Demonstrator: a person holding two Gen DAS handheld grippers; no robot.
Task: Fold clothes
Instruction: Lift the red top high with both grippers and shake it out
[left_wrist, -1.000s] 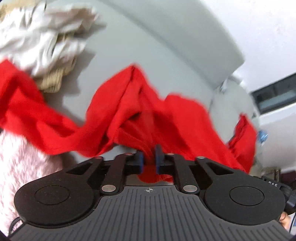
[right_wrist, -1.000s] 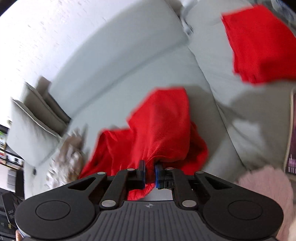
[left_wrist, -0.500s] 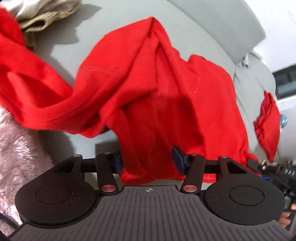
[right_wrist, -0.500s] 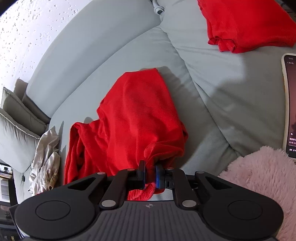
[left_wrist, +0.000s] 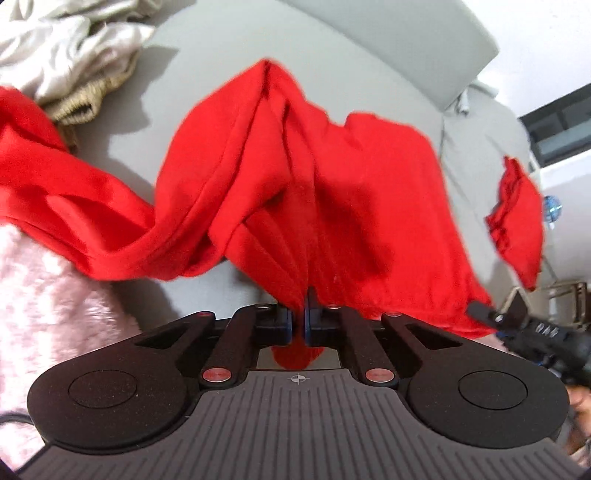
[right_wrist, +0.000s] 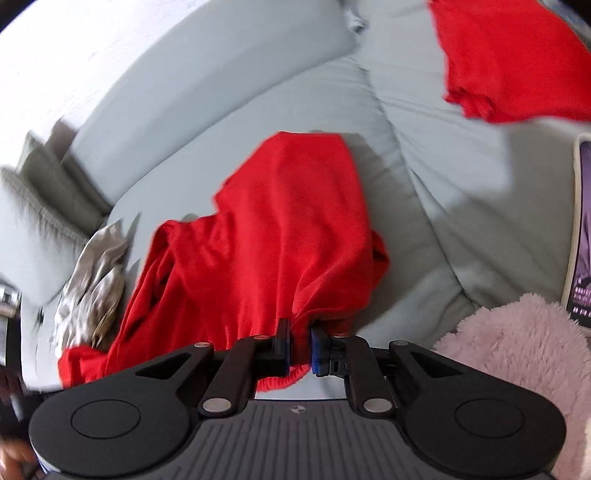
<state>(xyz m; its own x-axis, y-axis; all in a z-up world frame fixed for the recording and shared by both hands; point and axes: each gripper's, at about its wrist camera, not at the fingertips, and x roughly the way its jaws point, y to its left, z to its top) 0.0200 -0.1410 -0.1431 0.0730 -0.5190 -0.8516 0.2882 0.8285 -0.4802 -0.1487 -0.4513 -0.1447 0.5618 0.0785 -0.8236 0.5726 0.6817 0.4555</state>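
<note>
Left gripper (left_wrist: 298, 319), wrist view: the jaws, spread wide around the cloth half a second earlier, have now closed on a gathered pleat of the crumpled bright-red knit garment (left_wrist: 332, 192); a tongue of red fabric shows below the pads. Right gripper (right_wrist: 299, 347), wrist view: the jaws remain clamped on another bunched edge of the same garment (right_wrist: 266, 236), as they were throughout the previous second. The garment lies on the seat of the pale grey upholstered sofa (left_wrist: 207, 70), its near edge raised between the two grippers, one end trailing towards the heap of cream and beige laundry (left_wrist: 70, 48). A second red garment, apparently already folded, though motion blur leaves this uncertain, rests apart on the neighbouring cushion (right_wrist: 509, 59). A fluffy pink textile (right_wrist: 517, 354) fills the near foreground.

Interpretation: the left re-grip is complete, so both grippers now hold the garment; it can probably be lifted and spread flat before the first fold.
</note>
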